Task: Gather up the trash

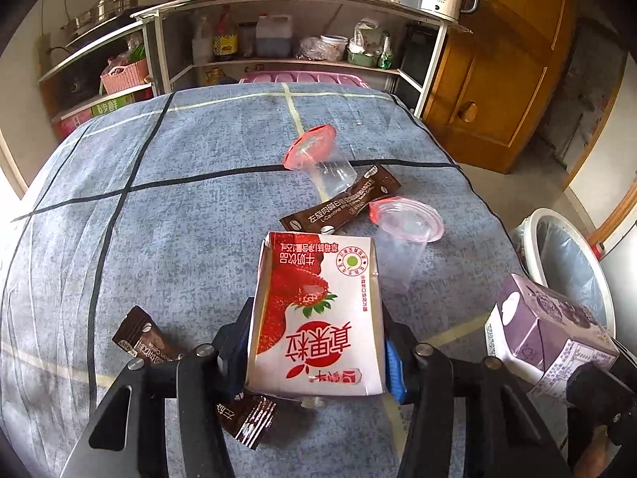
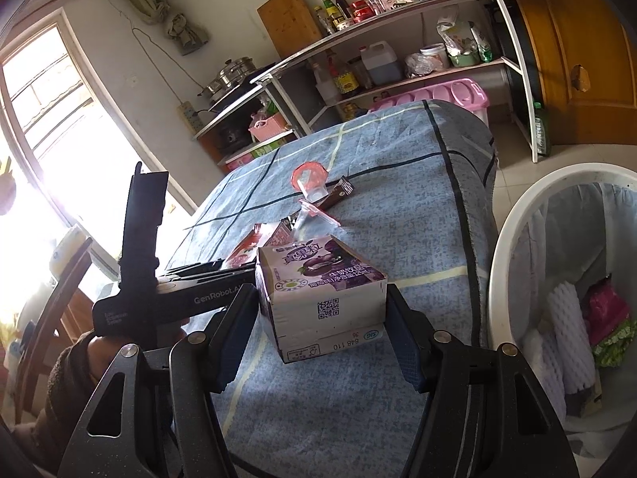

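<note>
At the lower centre of both views, each gripper pinched a carton: the left gripper (image 1: 316, 358) held the strawberry milk carton (image 1: 318, 314), the right gripper (image 2: 320, 314) the purple carton (image 2: 318, 290). Light, crushable cardboard; flat sides probably grip best.

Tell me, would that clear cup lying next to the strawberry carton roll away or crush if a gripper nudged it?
The cup lies on its side on the cloth, so a nudge would probably roll it in a curve, since it tapers. Its thin, see-through wall suggests that it is very light and would likely buckle under a firm squeeze. The soft cloth may slow any roll.
</note>
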A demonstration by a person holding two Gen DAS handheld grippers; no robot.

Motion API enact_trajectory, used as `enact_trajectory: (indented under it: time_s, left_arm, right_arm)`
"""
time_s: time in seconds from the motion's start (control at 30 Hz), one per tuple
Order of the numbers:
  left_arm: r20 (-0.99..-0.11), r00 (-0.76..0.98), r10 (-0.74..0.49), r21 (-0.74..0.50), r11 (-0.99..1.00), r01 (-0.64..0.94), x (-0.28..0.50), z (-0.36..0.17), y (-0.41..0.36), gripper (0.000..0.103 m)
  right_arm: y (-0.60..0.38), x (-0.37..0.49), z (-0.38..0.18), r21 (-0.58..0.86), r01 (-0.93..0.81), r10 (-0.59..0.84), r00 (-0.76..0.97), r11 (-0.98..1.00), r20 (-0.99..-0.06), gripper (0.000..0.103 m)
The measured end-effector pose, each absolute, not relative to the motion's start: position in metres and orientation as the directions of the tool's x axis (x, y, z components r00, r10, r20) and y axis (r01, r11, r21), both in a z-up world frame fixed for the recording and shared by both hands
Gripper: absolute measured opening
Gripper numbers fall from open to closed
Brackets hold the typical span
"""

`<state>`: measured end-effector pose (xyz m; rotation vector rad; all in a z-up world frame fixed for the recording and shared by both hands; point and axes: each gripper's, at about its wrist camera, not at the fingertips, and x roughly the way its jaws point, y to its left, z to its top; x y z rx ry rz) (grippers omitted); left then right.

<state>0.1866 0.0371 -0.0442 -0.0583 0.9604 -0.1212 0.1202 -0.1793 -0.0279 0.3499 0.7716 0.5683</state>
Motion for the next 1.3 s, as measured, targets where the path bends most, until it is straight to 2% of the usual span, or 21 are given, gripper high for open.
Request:
enact_trajectory:
  time_s: [0.37, 0.77, 0.97, 1.3]
  left_arm:
    - [-0.746, 0.654, -0.123, -0.053, 0.991, 0.126, 0.156, -0.001, 0.018, 0.053]
    - [-0.672, 0.691, -0.266, -0.06, 0.95, 0.307, 0.125, 0.043, -0.063, 0.054]
    - [-0.682, 0.653, -0.329, -0.059, 0.915, 0.398, 0.121, 0.037, -0.115, 0.054]
    - [-0.72, 0.574, -0.389, -0.065, 0.862, 0.503, 0.121, 0.01, -0.189, 0.054]
  right_arm:
    - [-0.214, 0.107, -0.006, 0.506, -0.322, 0.576, 0.65, 0.8, -0.495, 0.064]
    - [-0.279, 0.082, 0.02, 0.477, -0.227, 0.463, 0.755, 0.849, -0.464, 0.064]
    - [-0.316, 0.069, 0.023, 0.431, -0.134, 0.358, 0.793, 0.892, -0.494, 0.064]
    - [-0.364, 0.074, 0.0, 0.327, 0.04, 0.179, 0.77, 0.944, -0.612, 0.064]
